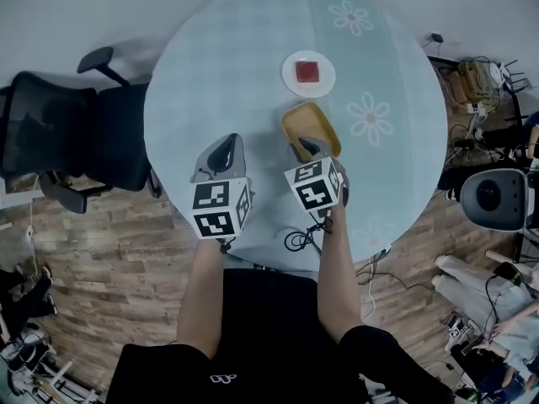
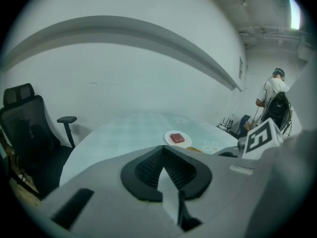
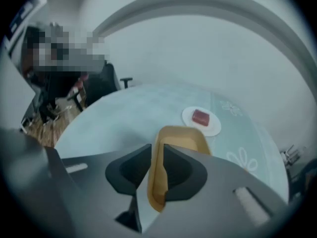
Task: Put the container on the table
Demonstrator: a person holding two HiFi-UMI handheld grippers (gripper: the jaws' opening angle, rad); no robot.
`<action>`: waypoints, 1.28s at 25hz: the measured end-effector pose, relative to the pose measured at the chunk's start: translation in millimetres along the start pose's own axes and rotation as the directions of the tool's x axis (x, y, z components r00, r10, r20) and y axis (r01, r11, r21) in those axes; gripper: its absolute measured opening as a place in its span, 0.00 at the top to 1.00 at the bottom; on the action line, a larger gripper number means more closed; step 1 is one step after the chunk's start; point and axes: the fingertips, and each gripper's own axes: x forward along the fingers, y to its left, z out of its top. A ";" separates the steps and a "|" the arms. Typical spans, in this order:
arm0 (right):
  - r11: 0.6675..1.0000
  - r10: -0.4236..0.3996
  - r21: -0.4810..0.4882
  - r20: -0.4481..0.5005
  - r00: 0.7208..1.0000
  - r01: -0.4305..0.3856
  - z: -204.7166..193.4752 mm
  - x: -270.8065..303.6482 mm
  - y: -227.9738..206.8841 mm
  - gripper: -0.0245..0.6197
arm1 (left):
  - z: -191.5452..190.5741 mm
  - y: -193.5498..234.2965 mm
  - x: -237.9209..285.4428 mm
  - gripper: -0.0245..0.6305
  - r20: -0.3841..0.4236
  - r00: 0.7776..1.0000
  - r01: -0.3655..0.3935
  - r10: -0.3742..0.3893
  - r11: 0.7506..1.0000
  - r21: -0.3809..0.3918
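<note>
The yellow-brown container [image 1: 310,127] [image 3: 184,137] rests on the round table [image 1: 244,66] near its front edge. My right gripper [image 1: 308,149] [image 3: 157,152] is at its near end. The container's near left wall stands between the jaws, which sit close on either side without visibly pressing it. My left gripper [image 1: 225,147] [image 2: 163,151] hovers over the table left of the container, its jaws shut together on nothing. Beyond the container lies a white plate [image 1: 291,61] [image 2: 168,134] [image 3: 214,128] with a red block [image 1: 307,71] [image 3: 200,117] on it.
A black office chair [image 1: 76,141] [image 2: 25,133] stands left of the table. Cables, boxes and a round grey device [image 1: 493,194] crowd the floor at the right. A person [image 2: 274,100] stands far off at the right wall.
</note>
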 end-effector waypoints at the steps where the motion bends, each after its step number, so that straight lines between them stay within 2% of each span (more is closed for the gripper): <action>1: 0.999 -0.021 0.045 0.079 0.997 0.018 16.0 -11.2 -5.9 0.84 | 3.9 0.6 0.0 0.96 0.007 1.000 0.006 -0.006 1.000 0.002; 3: 0.994 -0.068 0.099 0.222 0.973 0.047 48.8 -38.2 -18.0 0.91 | 13.8 -1.4 -0.5 0.96 0.026 0.999 0.022 -0.022 1.000 0.009; 5: 0.992 -0.107 0.105 0.342 0.934 0.076 79.7 -71.3 -29.6 0.93 | 26.3 -8.1 -1.3 0.96 0.055 0.997 0.044 -0.045 0.999 0.023; 6: 0.988 -0.134 0.122 0.407 0.904 0.091 94.2 -90.7 -36.1 0.95 | 33.4 -12.3 -2.3 0.96 0.073 0.996 0.055 -0.057 0.998 0.031; 8: 0.973 -0.203 0.202 0.533 0.821 0.109 117.3 -132.3 -50.9 0.95 | 49.7 -20.5 -5.6 0.96 0.118 0.990 0.066 -0.072 0.997 0.051; 10: 0.947 -0.268 0.309 0.624 0.734 0.083 128.2 -170.3 -65.4 0.95 | 68.0 -29.6 -10.7 0.96 0.172 0.982 0.070 -0.081 0.995 0.071; 11: 0.932 -0.291 0.358 0.652 0.700 0.054 128.7 -184.8 -71.3 0.95 | 76.8 -34.9 -14.0 0.96 0.198 0.976 0.075 -0.089 0.994 0.080; 13: 0.898 -0.332 0.439 0.670 0.663 0.006 121.2 -203.3 -80.5 0.95 | 90.5 -45.8 -21.0 0.96 0.240 0.964 0.094 -0.114 0.991 0.093; 14: 0.884 -0.355 0.468 0.661 0.661 0.006 114.6 -208.2 -83.7 0.95 | 94.9 -50.6 -24.1 0.96 0.253 0.959 0.107 -0.129 0.989 0.098; 16: 0.866 -0.397 0.497 0.619 0.678 0.053 100.5 -211.7 -87.4 0.95 | 99.4 -57.6 -28.9 0.96 0.266 0.952 0.129 -0.154 0.986 0.109; 20: 0.857 -0.433 0.501 0.574 0.695 0.120 87.1 -218.6 -87.2 0.95 | 102.6 -65.1 -35.2 0.96 0.267 0.946 0.153 -0.182 0.980 0.127; 28: 0.852 -0.470 0.496 0.584 0.661 0.168 92.3 -240.7 -78.1 0.95 | 109.1 -69.6 -46.9 0.96 0.271 0.937 0.186 -0.221 0.971 0.150; 32: 0.864 -0.484 0.434 0.573 0.661 0.255 97.0 -245.9 -72.3 0.95 | 109.2 -72.2 -49.2 0.96 0.267 0.935 0.197 -0.233 0.968 0.154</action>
